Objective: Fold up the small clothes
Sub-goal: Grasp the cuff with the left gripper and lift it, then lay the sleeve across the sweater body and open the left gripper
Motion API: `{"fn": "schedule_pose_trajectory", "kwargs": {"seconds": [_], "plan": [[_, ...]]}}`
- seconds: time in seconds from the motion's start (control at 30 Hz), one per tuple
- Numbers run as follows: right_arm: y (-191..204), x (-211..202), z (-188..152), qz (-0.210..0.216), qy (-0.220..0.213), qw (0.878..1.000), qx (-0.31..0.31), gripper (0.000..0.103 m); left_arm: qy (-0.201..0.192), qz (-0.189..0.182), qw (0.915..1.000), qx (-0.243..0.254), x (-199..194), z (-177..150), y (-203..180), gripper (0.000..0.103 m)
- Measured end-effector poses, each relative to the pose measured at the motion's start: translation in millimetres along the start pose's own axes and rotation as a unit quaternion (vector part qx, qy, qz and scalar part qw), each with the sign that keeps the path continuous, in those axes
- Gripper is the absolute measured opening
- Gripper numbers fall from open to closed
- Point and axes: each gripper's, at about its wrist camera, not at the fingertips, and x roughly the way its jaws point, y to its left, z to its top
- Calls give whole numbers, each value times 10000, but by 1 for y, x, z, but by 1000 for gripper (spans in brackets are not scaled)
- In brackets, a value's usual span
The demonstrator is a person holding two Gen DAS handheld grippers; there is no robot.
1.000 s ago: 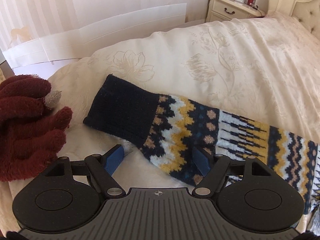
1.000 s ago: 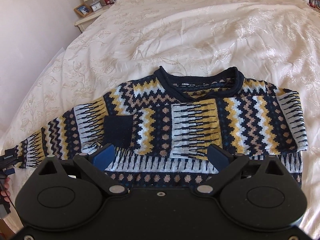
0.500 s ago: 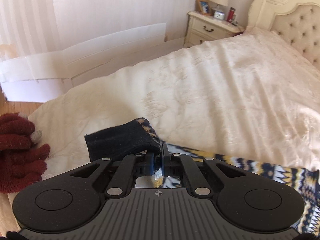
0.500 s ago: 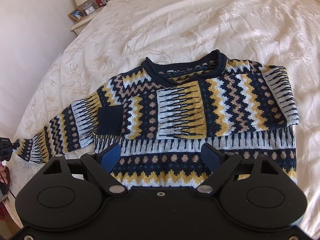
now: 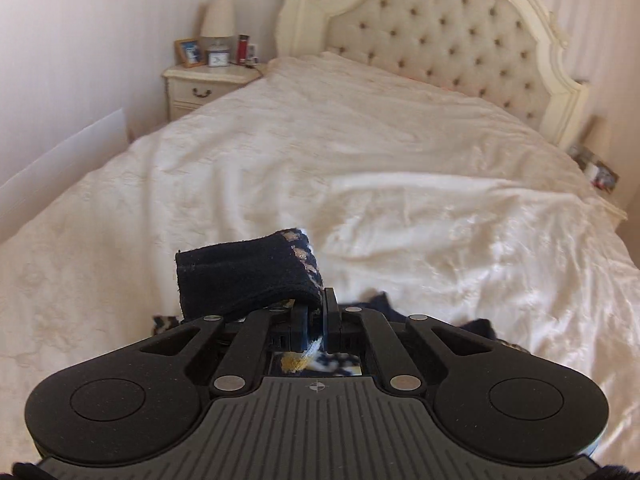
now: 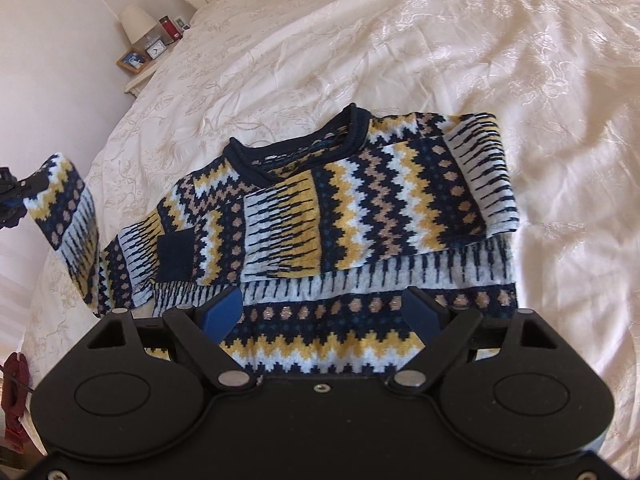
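Observation:
A small knitted sweater (image 6: 360, 216) in navy, yellow, white and tan zigzags lies flat on the cream bedspread, neck away from me. Its right sleeve is folded across the chest. My left gripper (image 5: 316, 320) is shut on the left sleeve near its navy cuff (image 5: 248, 276), which sticks up in front of the fingers. In the right wrist view that lifted sleeve (image 6: 68, 216) hangs in the air at the far left, held by the left gripper (image 6: 16, 196). My right gripper (image 6: 320, 312) hovers open over the sweater's lower hem, holding nothing.
The bed's cream bedspread (image 5: 400, 168) stretches to a tufted headboard (image 5: 440, 48). A nightstand (image 5: 208, 84) with a lamp, a photo frame and a clock stands at the bed's left. A dark red woolly item (image 6: 14, 396) lies at the bed's near left edge.
My left gripper shut on the sleeve near the cuff and raised it off the bed, swinging toward the headboard. The right gripper stayed open and drifted nearer the hem.

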Motion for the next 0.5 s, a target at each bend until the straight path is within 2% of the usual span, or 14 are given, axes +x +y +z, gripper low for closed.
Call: {"fn": "schedule_pose_trajectory", "kwargs": {"seconds": [0.23, 0.37, 0.5], "plan": [[-36, -8, 5, -176, -87, 9996, 219, 87, 513, -549, 9946, 721, 42, -39, -101, 6], [-48, -9, 6, -267, -95, 9990, 346, 87, 777, -712, 9894, 1003, 57, -58, -135, 8], [-52, -9, 6, -318, -81, 9988, 377, 87, 763, -855, 9863, 1191, 53, -67, -154, 9]]}}
